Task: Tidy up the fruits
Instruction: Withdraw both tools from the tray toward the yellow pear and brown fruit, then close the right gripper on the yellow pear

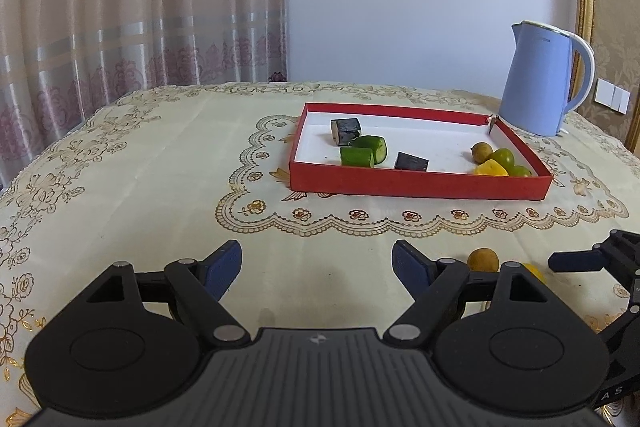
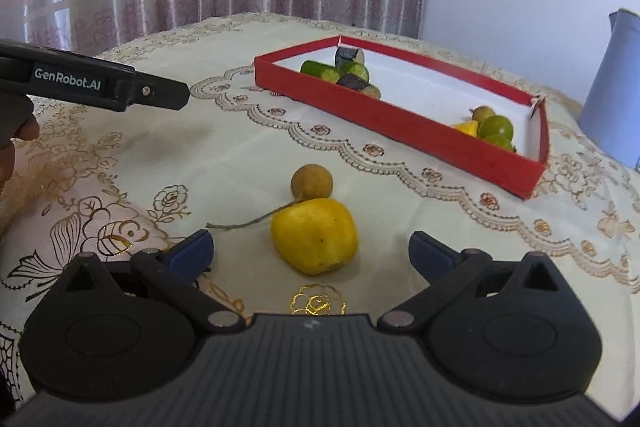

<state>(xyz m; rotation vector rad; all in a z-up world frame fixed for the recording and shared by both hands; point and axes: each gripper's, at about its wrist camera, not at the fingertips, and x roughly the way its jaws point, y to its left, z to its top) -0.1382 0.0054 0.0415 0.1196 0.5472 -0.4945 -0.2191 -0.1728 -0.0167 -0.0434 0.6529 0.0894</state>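
Currently, entries left to right as each claw sees them.

Left claw (image 1: 317, 267): jaws wide, nothing between them, only bare table (image 1: 160, 163) ahead. Brown fruit (image 1: 483, 259) sits just past its right finger; tray (image 1: 420, 183) lies ahead and right, well apart.

Right claw (image 2: 310, 249): jaws wide, holding nothing. Lemon (image 2: 315, 235) rests on the table between the fingers, nearer the left one, touching neither pad as far as can be told. The brown fruit lies just beyond the lemon, touching it, its stem trailing toward the left finger.

Tray: ahead and right of this claw, red walls, white floor. Cut cucumber (image 2: 320, 69) and dark pieces at its far left end; limes (image 2: 496, 127), a yellow piece and a brown fruit at the near right corner.

Step judged in hand: take the lemon. To do it well, centre the jaws on its widest part, slide the fingers low, and close without nudging the brown fruit or snagging the stem.

Room: open cloth between lemon and tray. The near tray wall must be cleared by lifting; the white floor mid-tray is free. Kettle (image 2: 616, 87) stands beyond the tray's right end; table edge falls away near the left claw's side.
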